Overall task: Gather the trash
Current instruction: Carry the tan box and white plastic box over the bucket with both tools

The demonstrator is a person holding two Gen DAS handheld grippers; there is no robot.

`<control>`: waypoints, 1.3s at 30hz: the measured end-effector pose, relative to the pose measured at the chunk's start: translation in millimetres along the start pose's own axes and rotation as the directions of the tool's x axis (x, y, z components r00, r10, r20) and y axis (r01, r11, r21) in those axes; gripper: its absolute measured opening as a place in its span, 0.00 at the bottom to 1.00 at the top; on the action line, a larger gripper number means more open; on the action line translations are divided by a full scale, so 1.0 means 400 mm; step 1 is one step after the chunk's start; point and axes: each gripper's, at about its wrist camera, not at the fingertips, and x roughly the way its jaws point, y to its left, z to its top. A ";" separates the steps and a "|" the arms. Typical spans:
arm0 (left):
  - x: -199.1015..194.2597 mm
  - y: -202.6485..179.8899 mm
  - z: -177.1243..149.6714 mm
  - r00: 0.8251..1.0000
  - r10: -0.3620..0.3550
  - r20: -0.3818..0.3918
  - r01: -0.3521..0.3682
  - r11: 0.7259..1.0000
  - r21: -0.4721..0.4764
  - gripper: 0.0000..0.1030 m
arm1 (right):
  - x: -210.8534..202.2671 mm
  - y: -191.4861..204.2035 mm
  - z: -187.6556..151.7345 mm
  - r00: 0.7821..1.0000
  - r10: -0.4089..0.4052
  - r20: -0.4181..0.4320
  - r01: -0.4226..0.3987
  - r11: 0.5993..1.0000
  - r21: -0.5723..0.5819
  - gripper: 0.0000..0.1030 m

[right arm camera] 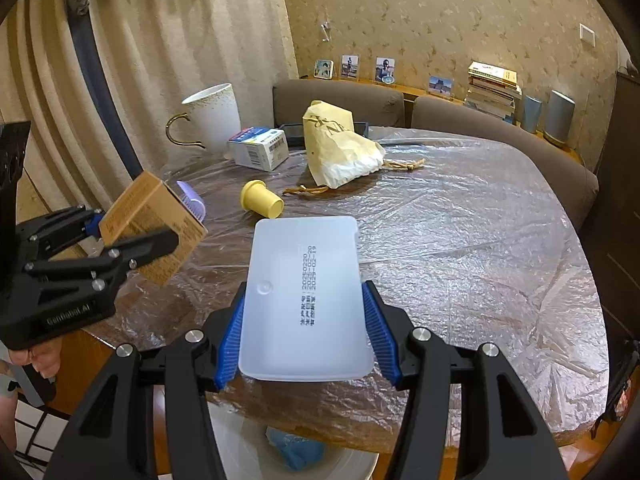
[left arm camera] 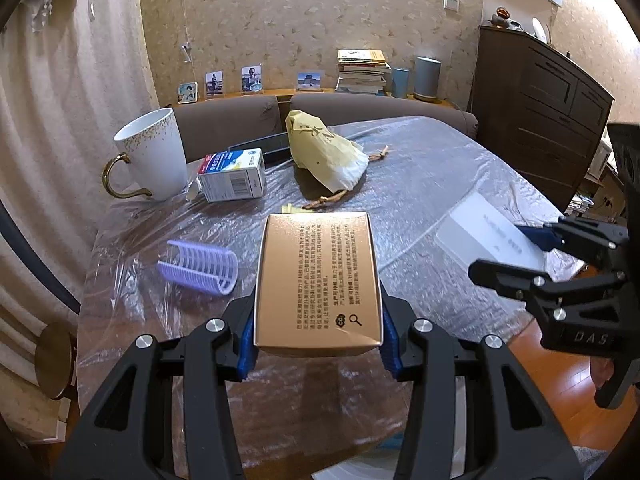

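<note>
I am holding the gold carton point(left arm camera: 318, 280) in the left gripper point(left arm camera: 318, 344), its blue pads point(left arm camera: 247, 344) pressing the carton's two long sides near the rear end, lifted above the plastic-covered table point(left arm camera: 420, 184). It is looking light and stiff, though one near corner is already showing a crease, so I am judging that harder squeezing could crush it. The right gripper point(right arm camera: 306, 336) is clamping the white plastic lid point(right arm camera: 306, 296) by its long edges; smooth and probably slippery. A white bin point(right arm camera: 248, 452) is sitting below the table edge.
</note>
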 end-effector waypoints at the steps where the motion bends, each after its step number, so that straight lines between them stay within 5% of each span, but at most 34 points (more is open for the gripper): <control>1: -0.004 -0.001 -0.004 1.000 -0.001 -0.001 0.001 1.000 0.001 0.47 | -0.005 0.002 -0.001 1.000 0.001 0.003 -0.001 1.000 0.000 0.52; 20: -0.053 -0.062 -0.099 0.998 -0.030 -0.048 0.031 0.999 0.019 0.47 | -0.100 0.019 -0.064 1.000 0.010 0.016 -0.010 1.000 -0.008 0.52; 39: -0.066 -0.096 -0.191 0.990 -0.064 -0.124 0.070 0.997 0.041 0.47 | -0.123 0.031 -0.170 0.996 0.039 -0.078 -0.038 0.999 0.009 0.52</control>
